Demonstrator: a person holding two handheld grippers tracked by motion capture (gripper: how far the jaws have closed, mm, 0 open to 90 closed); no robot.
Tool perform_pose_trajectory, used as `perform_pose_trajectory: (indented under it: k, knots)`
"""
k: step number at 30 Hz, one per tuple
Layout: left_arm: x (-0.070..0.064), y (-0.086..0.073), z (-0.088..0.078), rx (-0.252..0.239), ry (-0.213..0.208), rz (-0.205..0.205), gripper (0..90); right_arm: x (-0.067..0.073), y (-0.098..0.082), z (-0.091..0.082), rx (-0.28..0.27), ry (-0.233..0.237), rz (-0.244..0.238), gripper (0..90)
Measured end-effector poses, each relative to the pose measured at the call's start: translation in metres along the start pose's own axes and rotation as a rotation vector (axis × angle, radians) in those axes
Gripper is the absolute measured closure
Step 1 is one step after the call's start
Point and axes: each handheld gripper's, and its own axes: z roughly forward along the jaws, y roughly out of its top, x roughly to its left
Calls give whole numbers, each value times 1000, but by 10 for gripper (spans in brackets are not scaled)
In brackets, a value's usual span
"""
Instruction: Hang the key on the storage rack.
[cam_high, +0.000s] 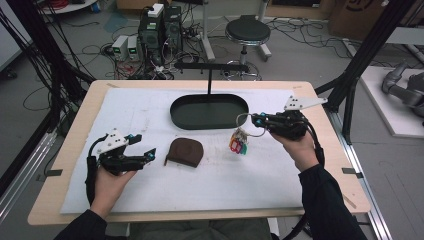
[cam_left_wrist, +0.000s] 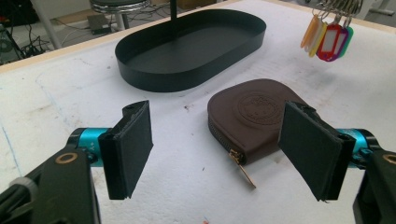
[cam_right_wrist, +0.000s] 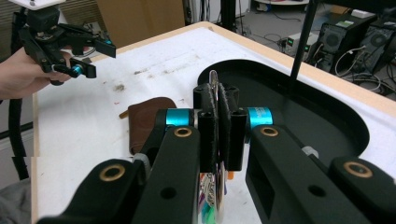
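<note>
The bunch of keys with coloured plastic tags hangs in the air above the white table cover, just in front of the black oval tray and to the right of the brown leather pouch. Its metal ring is clamped between the closed jaws of the right gripper, and the tags dangle below the jaws. In the left gripper view the tags hang free at the top right, clear of the cover. The pouch lies flat on the cover, its zipper pull pointing toward the left gripper. This gripper is held low over the cover, left of the pouch, with its jaws wide open and nothing between them. A thin black post stands up from the far side of the tray.
</note>
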Motion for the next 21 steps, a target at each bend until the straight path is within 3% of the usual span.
perform_pose_trajectory:
  k: [10, 21]
  knots:
    - [2, 1, -3, -15, 19, 14, 259, -8, 20, 5, -26, -5, -34, 875]
    - [2, 2, -4, -31, 24, 16, 259, -24, 52, 17, -51, -41, -67, 875]
